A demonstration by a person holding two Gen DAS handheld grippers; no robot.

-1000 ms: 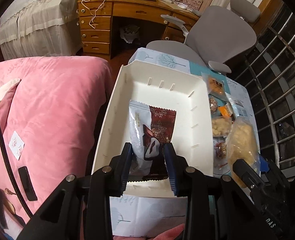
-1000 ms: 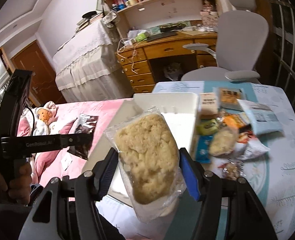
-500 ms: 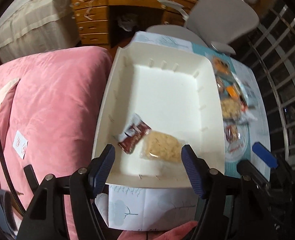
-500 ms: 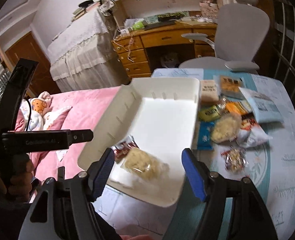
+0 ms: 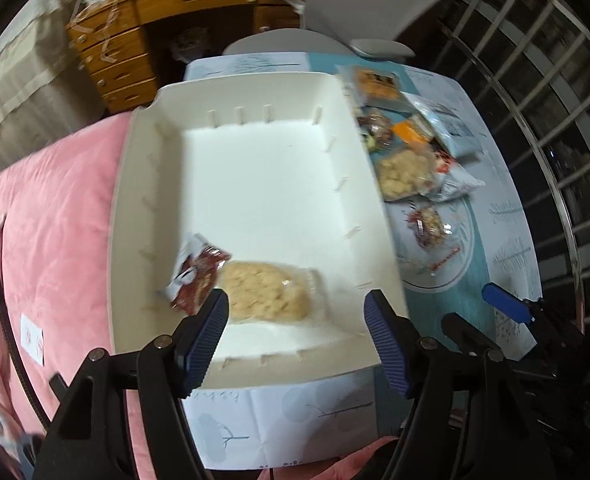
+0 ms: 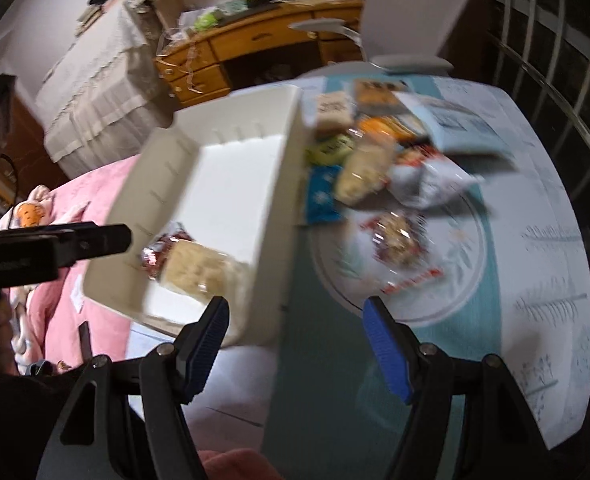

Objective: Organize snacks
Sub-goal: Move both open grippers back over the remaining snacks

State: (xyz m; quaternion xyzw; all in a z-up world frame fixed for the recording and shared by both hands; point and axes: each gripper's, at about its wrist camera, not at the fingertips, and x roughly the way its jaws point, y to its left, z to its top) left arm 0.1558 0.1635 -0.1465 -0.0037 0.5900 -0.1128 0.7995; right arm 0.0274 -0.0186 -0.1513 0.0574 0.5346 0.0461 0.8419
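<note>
On the teal-and-white patterned tabletop [image 6: 495, 320], loose snack packets [image 6: 379, 172] risk snagging together. Both tongs, left [image 5: 295, 332] and right [image 6: 295, 332], gape empty; the white foam tray [image 5: 255, 184] overhangs the pink bed [image 5: 55, 208].

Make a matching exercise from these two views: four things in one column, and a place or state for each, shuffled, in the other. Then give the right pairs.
Things
1. white tray
2. pale crispy snack pack
3. dark red snack packet
4. left gripper

Places or states
A. open, holding nothing
B. inside the tray, at its near end, right of the red one
C. on the table, left of the loose snack pile
D. inside the tray, near its left wall

Pairs: 1-C, 2-B, 3-D, 4-A
</note>
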